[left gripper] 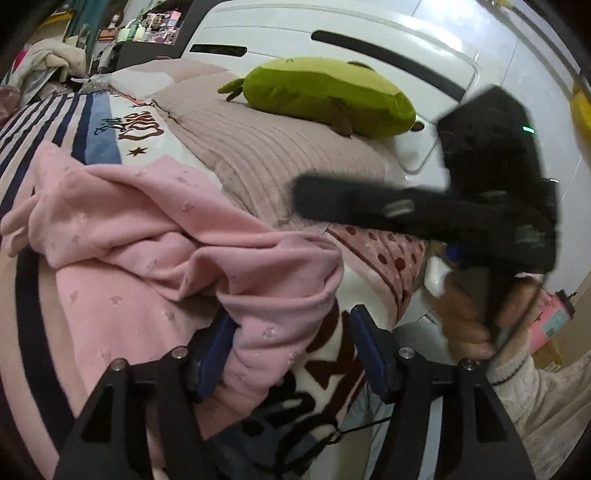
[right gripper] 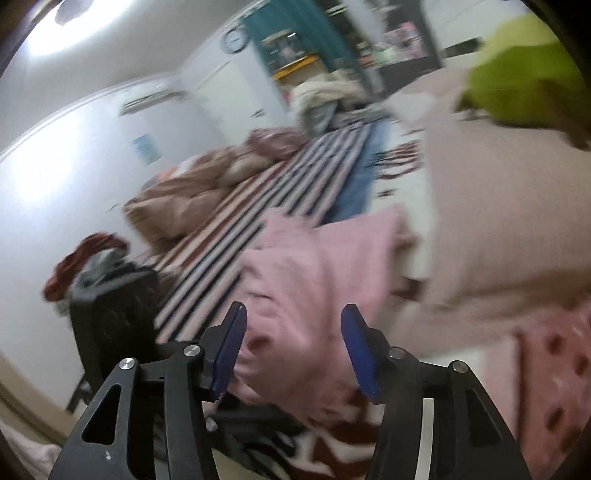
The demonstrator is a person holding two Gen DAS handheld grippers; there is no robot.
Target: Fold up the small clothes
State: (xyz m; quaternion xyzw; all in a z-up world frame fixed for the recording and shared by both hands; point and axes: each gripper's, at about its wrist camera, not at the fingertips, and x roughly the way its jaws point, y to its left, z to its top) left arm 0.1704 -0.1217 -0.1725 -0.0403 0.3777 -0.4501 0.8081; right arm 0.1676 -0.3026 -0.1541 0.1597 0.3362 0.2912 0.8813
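A: Quick pass. Where's the garment?

B: Pink garment [left gripper: 155, 236] lies crumpled on the bed [left gripper: 258, 155], bunched in ridges, on the near side of the green plush [left gripper: 325, 92], which sits back by the white headboard [left gripper: 332, 33]. Its near edge droops over the patterned blanket [left gripper: 325, 373].

A: Left gripper?

B: Left gripper [left gripper: 291, 354] is spread wide — a fold of the pink garment hangs between the blue pads [left gripper: 218, 350], against the left one, with a clear gap to the right one. Not clamped.

A: Right?

B: Right gripper [right gripper: 293, 350] is wide too, nothing held, with the garment ahead of its tips. That view is motion-blurred, so I can't tell whether it touches the cloth. In the left view it's a dark blur, well nearer than the plush.

A: Risks?

B: My read — if the left closes here it pinches a bunched double layer, not a single hem, so the fold comes out lumpy. It could also catch the blanket under the edge and drag it along. And the right looks to be moving fast; a grab at that speed may miss the edge or shove the pile toward the plush.
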